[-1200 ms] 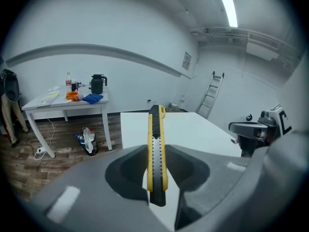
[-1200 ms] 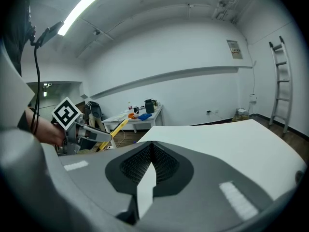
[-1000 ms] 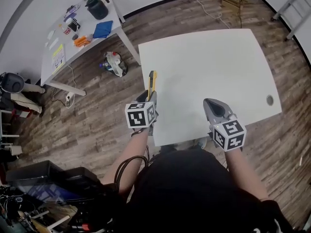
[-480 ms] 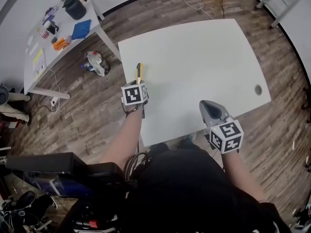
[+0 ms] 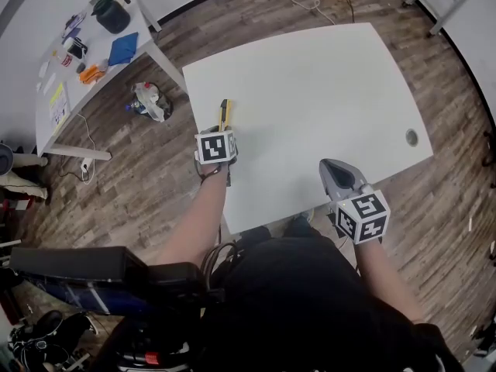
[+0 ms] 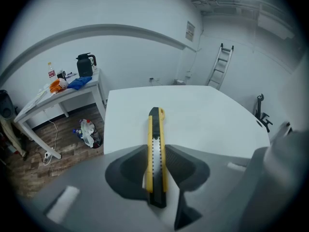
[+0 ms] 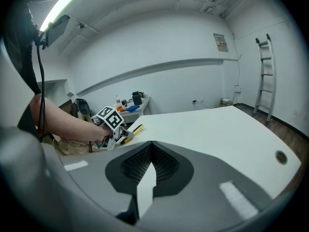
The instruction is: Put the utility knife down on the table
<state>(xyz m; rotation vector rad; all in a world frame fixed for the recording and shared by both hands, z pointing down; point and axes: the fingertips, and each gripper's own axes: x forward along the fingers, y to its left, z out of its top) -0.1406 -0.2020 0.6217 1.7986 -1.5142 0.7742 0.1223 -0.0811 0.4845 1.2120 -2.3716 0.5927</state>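
Note:
A yellow and black utility knife (image 5: pixel 225 115) points away from me along the left edge of the white table (image 5: pixel 325 76). My left gripper (image 5: pixel 223 132) is shut on its rear half. In the left gripper view the knife (image 6: pixel 154 122) stands out beyond the jaws of the left gripper (image 6: pixel 155 151) over the table (image 6: pixel 207 115); I cannot tell if it touches the top. My right gripper (image 5: pixel 335 169) hangs shut and empty at the table's near edge. The right gripper view shows this gripper (image 7: pixel 150 148) facing the left gripper (image 7: pixel 112 124) and the knife (image 7: pixel 134 129).
A white side table (image 5: pixel 58 103) with a black pot (image 5: pixel 114 15) and small items stands at the far left. A bag of bottles (image 5: pixel 147 103) lies on the wood floor beside it. The table has a cable hole (image 5: pixel 411 137) at its right. A ladder (image 5: pixel 446 2) leans at the far right.
My left gripper has carried the knife a little forward along the table's left edge and stays shut on it. The right gripper has hardly moved.

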